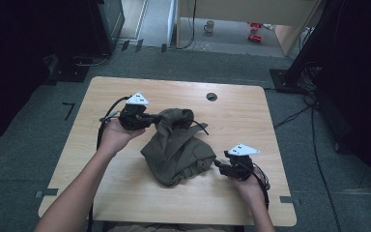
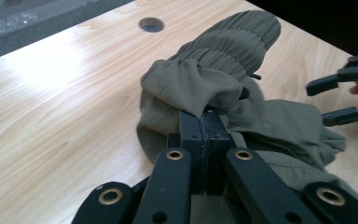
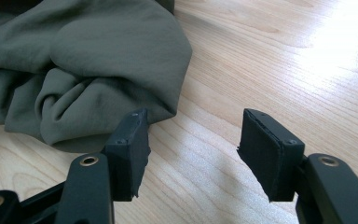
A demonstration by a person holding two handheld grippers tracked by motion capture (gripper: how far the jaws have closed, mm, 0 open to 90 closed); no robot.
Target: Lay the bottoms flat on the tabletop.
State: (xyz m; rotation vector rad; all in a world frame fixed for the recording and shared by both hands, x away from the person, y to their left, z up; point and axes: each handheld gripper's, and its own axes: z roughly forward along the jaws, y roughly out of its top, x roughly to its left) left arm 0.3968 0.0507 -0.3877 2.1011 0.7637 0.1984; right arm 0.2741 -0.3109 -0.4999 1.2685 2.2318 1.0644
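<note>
Left gripper [image 2: 204,122] pinches a fold of the crumpled olive-green cloth garment [image 1: 176,147].
Centre frame, the garment lies on the light wooden bench [image 1: 236,113]; right gripper [image 3: 193,147] gapes beside its lower-right edge, holding nothing.

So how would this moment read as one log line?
left gripper: shut on crumpled olive-green fabric garment | right gripper: open, beside garment's edge, nothing held | surface: light wooden table

Olive garment [image 1: 176,147] – soft matt cloth, table [image 1: 125,181] – smooth pale wood
</note>
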